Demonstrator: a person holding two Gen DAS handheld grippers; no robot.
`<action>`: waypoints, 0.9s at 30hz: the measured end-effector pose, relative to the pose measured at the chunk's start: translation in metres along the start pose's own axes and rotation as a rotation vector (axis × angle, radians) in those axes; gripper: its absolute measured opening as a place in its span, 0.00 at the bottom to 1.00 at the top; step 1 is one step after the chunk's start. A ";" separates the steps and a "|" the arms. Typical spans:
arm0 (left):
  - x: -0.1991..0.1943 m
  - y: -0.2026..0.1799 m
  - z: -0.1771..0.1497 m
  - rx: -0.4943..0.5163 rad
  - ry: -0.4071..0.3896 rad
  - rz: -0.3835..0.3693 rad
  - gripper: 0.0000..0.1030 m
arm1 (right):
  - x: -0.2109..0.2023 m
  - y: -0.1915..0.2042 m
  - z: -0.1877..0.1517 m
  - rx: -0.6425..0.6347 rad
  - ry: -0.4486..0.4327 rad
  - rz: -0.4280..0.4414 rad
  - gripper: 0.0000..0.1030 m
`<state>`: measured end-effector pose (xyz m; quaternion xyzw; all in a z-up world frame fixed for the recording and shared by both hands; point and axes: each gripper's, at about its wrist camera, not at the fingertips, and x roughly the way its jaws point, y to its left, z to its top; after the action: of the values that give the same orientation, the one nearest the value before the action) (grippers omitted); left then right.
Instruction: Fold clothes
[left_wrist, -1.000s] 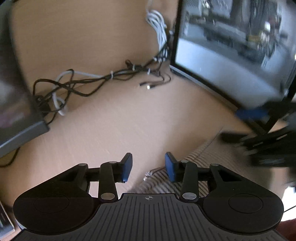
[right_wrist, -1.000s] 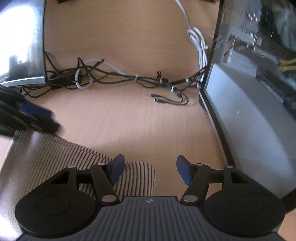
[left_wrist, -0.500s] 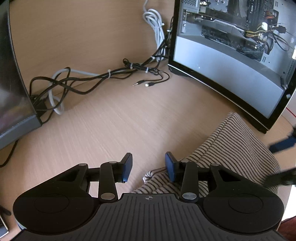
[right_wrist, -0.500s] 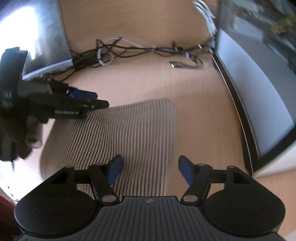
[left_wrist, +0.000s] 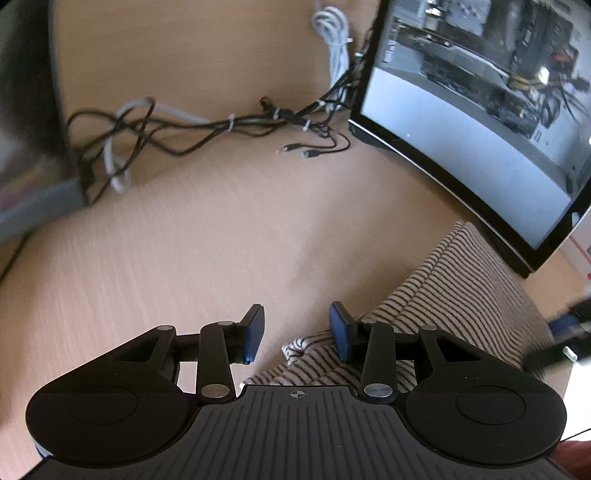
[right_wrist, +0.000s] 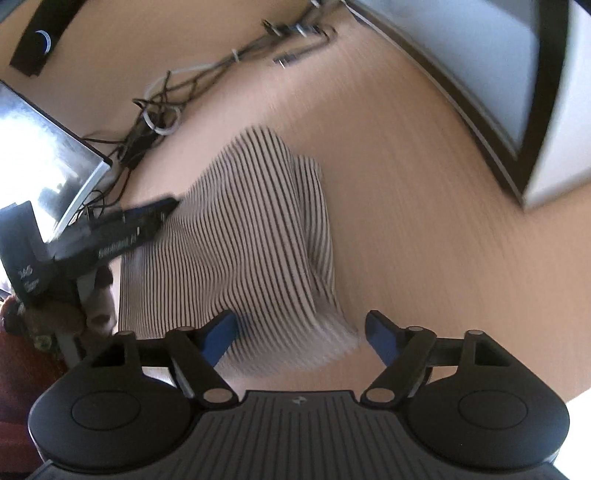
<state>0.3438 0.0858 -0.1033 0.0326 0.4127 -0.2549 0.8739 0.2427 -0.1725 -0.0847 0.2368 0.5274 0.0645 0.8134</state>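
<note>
Wooden desk (left_wrist: 207, 236), tangled cables (left_wrist: 192, 127), open computer case (left_wrist: 480, 122), laptop (right_wrist: 44, 173)

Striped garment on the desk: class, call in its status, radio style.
Left gripper open, empty. Right gripper open, just closing slightly, over striped garment. Garment bunched on desk. Cables behind, clear.

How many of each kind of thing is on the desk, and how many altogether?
Striped cloth: 1
Hand-held grippers: 2, the left hand-held gripper and the right hand-held gripper
Open computer case: 1
Cable tangle: 1
Silver-edged device at the left: 1
Total: 6
</note>
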 end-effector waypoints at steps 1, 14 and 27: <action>-0.003 0.003 -0.003 -0.012 0.004 0.001 0.41 | 0.002 0.003 0.007 -0.028 -0.020 -0.009 0.67; -0.042 0.030 -0.042 -0.159 0.021 0.003 0.48 | -0.005 0.038 0.031 -0.219 -0.102 -0.070 0.80; -0.055 0.011 -0.082 -0.405 0.014 -0.266 0.40 | 0.030 0.058 0.027 -0.312 -0.103 -0.051 0.60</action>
<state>0.2621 0.1403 -0.1188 -0.1965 0.4620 -0.2796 0.8184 0.2878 -0.1195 -0.0740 0.0973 0.4746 0.1128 0.8675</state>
